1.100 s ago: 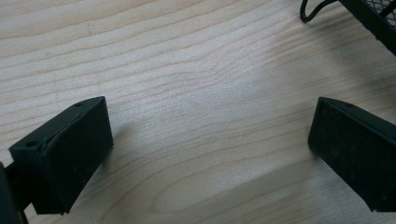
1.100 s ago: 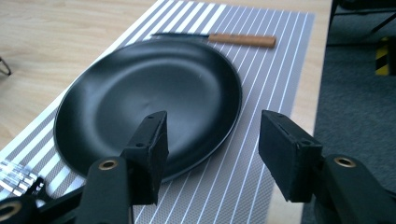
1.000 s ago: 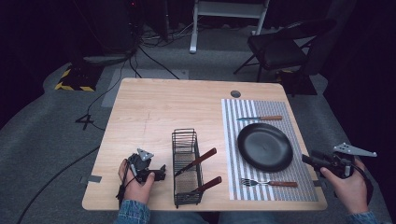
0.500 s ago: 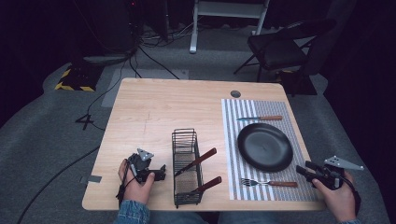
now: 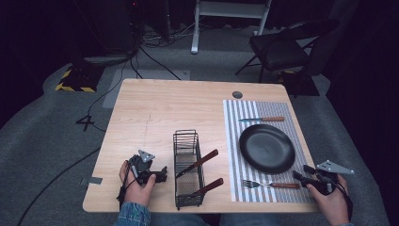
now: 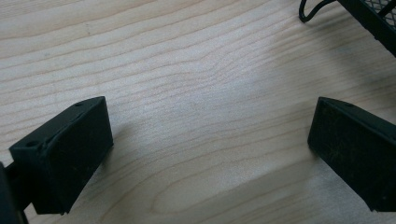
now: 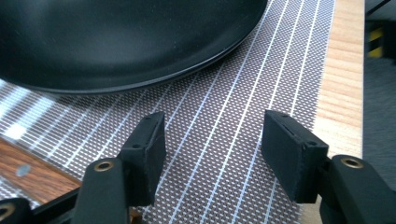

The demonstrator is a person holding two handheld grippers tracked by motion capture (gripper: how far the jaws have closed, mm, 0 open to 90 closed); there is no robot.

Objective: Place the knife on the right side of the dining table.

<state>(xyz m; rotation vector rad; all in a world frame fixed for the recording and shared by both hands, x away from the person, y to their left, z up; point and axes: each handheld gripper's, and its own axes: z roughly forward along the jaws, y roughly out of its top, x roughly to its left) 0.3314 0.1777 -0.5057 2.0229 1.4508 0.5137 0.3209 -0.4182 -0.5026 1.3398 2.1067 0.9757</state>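
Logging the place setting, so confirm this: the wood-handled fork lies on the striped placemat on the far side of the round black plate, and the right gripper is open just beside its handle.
Wrong side: the high view shows the wood-handled fork on the striped placemat at the near side of the round black plate; the wood-handled knife lies beyond it. The right gripper is indeed open beside its handle.

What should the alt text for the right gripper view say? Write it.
The right gripper, jaws open and holding nothing, hovers over a striped placemat. A black plate lies just beyond, a wooden fork handle at lower left.
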